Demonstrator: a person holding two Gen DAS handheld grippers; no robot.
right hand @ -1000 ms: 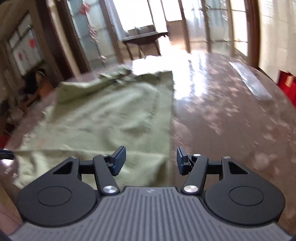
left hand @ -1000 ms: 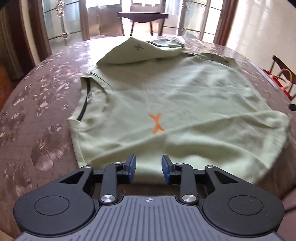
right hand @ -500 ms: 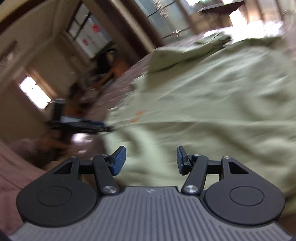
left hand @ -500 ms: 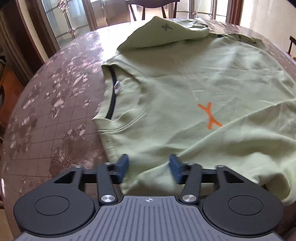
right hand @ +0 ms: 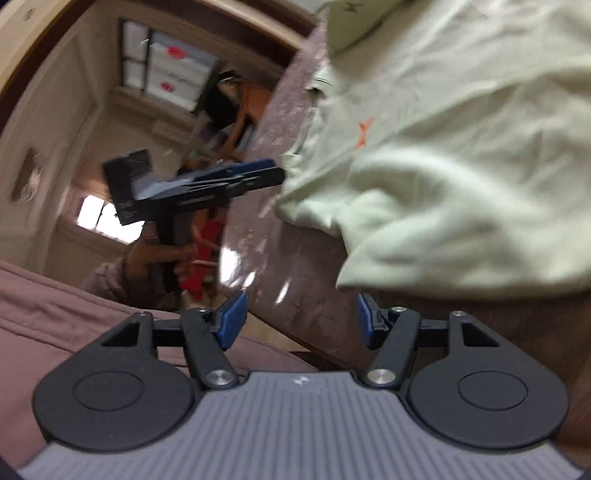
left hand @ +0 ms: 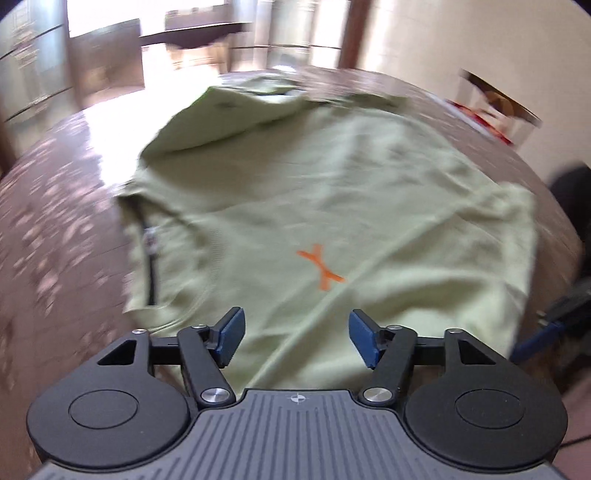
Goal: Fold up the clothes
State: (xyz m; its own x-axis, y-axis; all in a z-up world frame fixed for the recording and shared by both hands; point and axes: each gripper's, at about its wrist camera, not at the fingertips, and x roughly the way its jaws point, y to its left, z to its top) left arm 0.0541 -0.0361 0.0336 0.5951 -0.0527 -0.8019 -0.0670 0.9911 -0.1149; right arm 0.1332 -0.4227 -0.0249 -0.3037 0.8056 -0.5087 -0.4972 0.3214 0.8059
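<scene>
A pale green T-shirt with a small orange X mark lies spread on the brown patterned table, its far sleeve folded over the body. My left gripper hovers open over the shirt's near edge, nothing between its fingers. In the right wrist view the same shirt has a bunched near corner hanging toward the table edge. My right gripper is open, tilted, just short of that corner. The left gripper shows there too, held by a hand.
The table's near edge runs diagonally under the right gripper. A person's pink sleeve and lap fill the lower left. A dark table or bench stands by bright windows beyond. Red items sit at the right.
The left gripper has opened wider and drawn back, swinging right over the shirt. The right gripper has rolled and dropped toward the shirt's near corner at the table edge. Both views are motion-blurred.
</scene>
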